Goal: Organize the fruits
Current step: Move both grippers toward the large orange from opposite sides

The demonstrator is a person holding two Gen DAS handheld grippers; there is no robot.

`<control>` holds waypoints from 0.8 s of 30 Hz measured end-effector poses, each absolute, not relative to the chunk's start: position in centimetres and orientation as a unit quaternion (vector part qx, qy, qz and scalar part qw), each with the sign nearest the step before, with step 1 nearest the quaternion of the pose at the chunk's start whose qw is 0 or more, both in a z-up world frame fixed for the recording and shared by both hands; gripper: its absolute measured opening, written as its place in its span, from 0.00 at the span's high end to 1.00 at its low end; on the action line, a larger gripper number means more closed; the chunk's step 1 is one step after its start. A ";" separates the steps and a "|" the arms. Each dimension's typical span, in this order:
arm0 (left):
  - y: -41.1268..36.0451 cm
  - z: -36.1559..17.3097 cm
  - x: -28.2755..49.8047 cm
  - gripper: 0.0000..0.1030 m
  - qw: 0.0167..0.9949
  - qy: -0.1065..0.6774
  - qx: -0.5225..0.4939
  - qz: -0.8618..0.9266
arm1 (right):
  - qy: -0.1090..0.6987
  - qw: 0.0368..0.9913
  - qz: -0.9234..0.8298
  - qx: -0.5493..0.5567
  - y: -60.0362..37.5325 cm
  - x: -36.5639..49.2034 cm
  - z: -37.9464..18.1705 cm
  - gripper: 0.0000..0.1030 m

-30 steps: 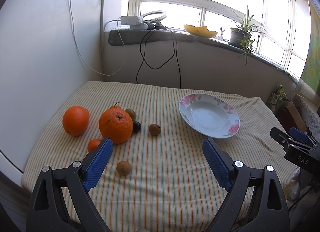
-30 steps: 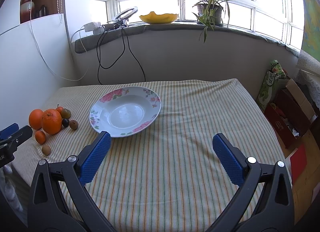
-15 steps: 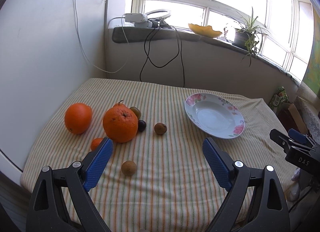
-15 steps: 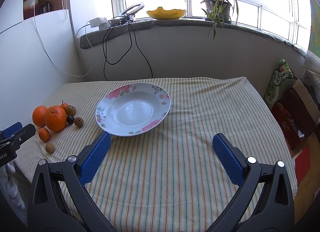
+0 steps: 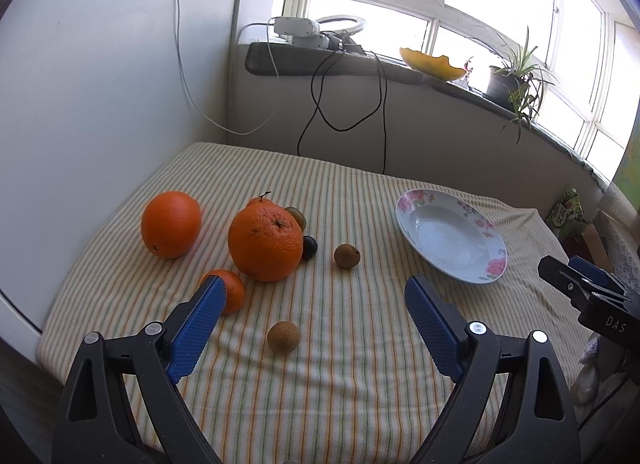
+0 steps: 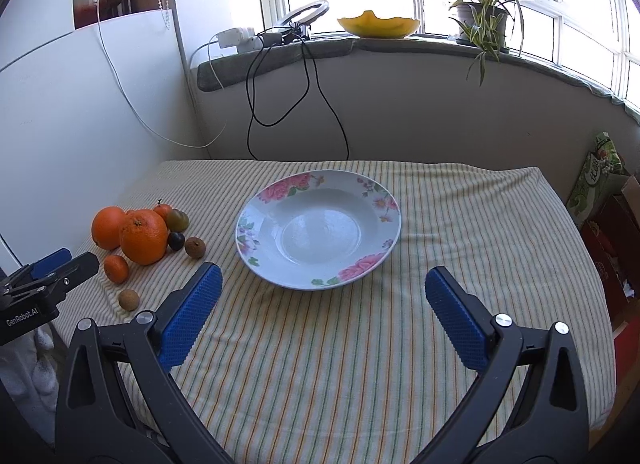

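Note:
Fruit lies grouped on the striped tablecloth's left side: a big rough orange [image 5: 265, 243] [image 6: 143, 237], a smooth orange [image 5: 171, 224] [image 6: 107, 227], a small tangerine [image 5: 227, 290] [image 6: 116, 268], a dark plum [image 5: 309, 247] [image 6: 176, 240], a greenish fruit [image 5: 296, 216] [image 6: 177, 219] and two brown round fruits [image 5: 347, 256] [image 5: 283, 336]. The empty floral plate [image 5: 484, 272] [image 6: 256, 264] sits to their right. My left gripper [image 5: 314, 302] hovers open just above the nearest brown fruit. In front of the plate, my right gripper [image 6: 322, 290] is open and holds nothing.
A white wall panel [image 5: 80, 103] borders the table on the left. Behind, a windowsill carries cables [image 5: 340, 103], a yellow bowl [image 6: 378, 25] and a potted plant [image 6: 482, 19]. Boxes and bags [image 6: 608, 215] stand on the floor at the right.
Both grippers have moved forward towards the table. The fruit looks larger in the left view, the plate larger and more central in the right view. Neither gripper took hold of anything.

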State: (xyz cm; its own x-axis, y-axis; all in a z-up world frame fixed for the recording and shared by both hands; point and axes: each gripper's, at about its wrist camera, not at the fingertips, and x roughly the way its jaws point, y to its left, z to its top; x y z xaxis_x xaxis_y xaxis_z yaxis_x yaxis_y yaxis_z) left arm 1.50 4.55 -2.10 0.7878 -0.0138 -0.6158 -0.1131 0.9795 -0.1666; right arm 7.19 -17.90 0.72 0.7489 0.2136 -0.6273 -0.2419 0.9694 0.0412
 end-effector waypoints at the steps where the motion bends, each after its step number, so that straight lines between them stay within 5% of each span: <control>1: 4.8 -2.2 1.5 0.12 0.940 0.325 -0.101 0.027 | 0.333 0.934 0.128 -0.022 -17.6 7.4 0.7 0.01; 19: 9.3 -4.8 3.2 0.21 0.927 0.343 -0.147 0.036 | 0.390 0.886 0.252 0.004 -11.3 12.1 -1.4 0.06; 24: 10.0 -5.1 4.0 0.31 0.928 0.346 -0.135 0.030 | 0.426 0.860 0.280 0.031 -9.6 13.9 -2.9 0.06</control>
